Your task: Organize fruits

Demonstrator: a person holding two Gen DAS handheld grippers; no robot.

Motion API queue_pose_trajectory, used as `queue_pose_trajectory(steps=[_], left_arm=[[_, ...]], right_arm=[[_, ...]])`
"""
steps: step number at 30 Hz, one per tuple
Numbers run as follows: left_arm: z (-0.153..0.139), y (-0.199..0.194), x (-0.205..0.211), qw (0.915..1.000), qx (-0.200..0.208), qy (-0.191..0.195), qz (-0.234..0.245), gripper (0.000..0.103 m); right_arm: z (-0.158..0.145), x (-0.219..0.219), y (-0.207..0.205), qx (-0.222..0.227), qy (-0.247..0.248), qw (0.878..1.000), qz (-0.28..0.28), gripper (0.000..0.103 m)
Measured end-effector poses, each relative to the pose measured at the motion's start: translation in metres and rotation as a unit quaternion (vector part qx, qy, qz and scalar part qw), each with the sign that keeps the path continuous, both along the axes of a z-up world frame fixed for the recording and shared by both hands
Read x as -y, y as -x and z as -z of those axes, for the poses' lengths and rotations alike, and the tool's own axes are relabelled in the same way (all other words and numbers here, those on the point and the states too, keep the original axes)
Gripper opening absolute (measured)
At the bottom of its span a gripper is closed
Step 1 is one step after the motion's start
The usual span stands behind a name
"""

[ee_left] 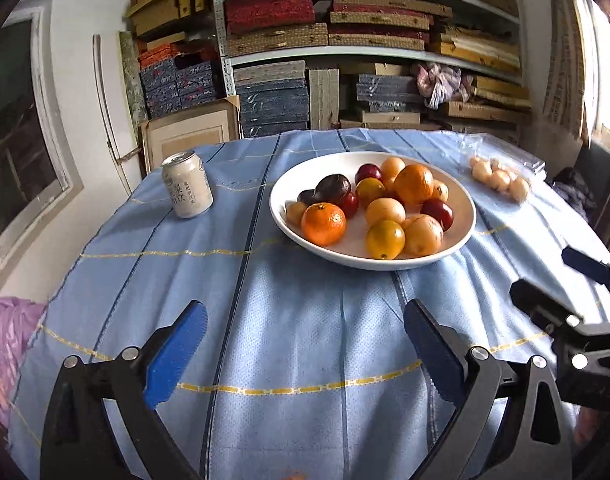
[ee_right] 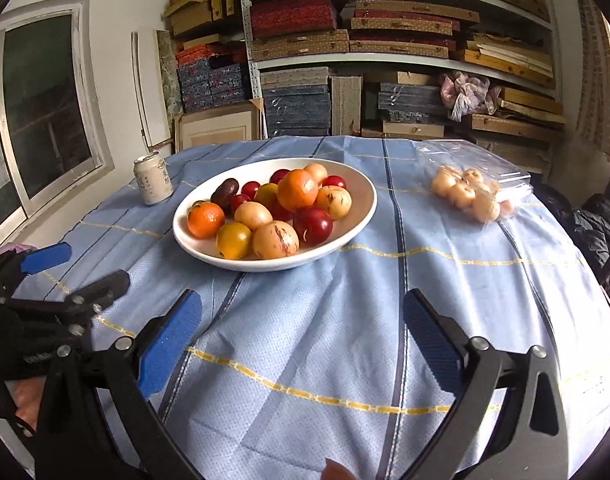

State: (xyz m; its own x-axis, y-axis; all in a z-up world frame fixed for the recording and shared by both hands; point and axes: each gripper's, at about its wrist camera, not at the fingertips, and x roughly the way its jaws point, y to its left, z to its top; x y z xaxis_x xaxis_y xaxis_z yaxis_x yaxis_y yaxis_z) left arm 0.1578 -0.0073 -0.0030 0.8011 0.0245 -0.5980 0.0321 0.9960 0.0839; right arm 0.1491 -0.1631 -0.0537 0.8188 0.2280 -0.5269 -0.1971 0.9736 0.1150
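- You are holding both tongs spread wide with nothing between the blue pads: the left tongs (ee_left: 305,352) and the right tongs (ee_right: 303,348) are hanging over bare blue cloth (ee_left: 289,320) at the near side of the counter.
- The fruits are sitting in the white bowl (ee_left: 463,226), past your left tongs at about 12 o'clock, and past your right tongs at about 11 o'clock.
- More small pale fruits are lying in a clear bag (ee_right: 501,178) at about 1 o'clock from the right tongs, well apart from the bowl.
- The oranges (ee_left: 323,223) are looking round and firm with bumpy skin, so they are probably gripping well. Take one across its fat middle.
- The red plums (ee_right: 313,225) are looking shiny and smooth, so they are likely slipping easily and bruising if you are squeezing hard. Pinch softly.
- The fruits are piling against each other, so pulling a low one is likely making others roll. The top and edge ones are looking easiest.
- The bowl is looking hard and breakable, so keep your pads off its rim.
- The bag is looking thin, floppy and light.
- A drink can (ee_left: 187,185) is standing at about 10 o'clock from the left tongs, near the counter's left edge. It is looking easy to tip.
- The near middle of the cloth is giving you the most open room. The cloth is wrinkling, so fruit may be rolling on it.
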Motion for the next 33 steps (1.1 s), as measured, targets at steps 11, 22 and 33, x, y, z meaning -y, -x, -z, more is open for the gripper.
queue_pose_trajectory(steps=[11, 22, 33], left_arm=[[-0.001, 0.002, 0.004, 1.0, 0.001, 0.004, -0.001, 0.099], [0.002, 0.006, 0.01, 1.0, -0.004, -0.003, 0.009, 0.099], [0.003, 0.006, 0.008, 0.9999, -0.008, 0.006, 0.009, 0.099]], right_arm=[[0.004, 0.001, -0.007, -0.016, -0.003, 1.0, 0.0, 0.099], [0.002, -0.003, -0.004, -0.011, 0.001, 1.0, -0.009, 0.099], [0.001, -0.005, -0.003, -0.012, 0.001, 1.0, -0.013, 0.099]])
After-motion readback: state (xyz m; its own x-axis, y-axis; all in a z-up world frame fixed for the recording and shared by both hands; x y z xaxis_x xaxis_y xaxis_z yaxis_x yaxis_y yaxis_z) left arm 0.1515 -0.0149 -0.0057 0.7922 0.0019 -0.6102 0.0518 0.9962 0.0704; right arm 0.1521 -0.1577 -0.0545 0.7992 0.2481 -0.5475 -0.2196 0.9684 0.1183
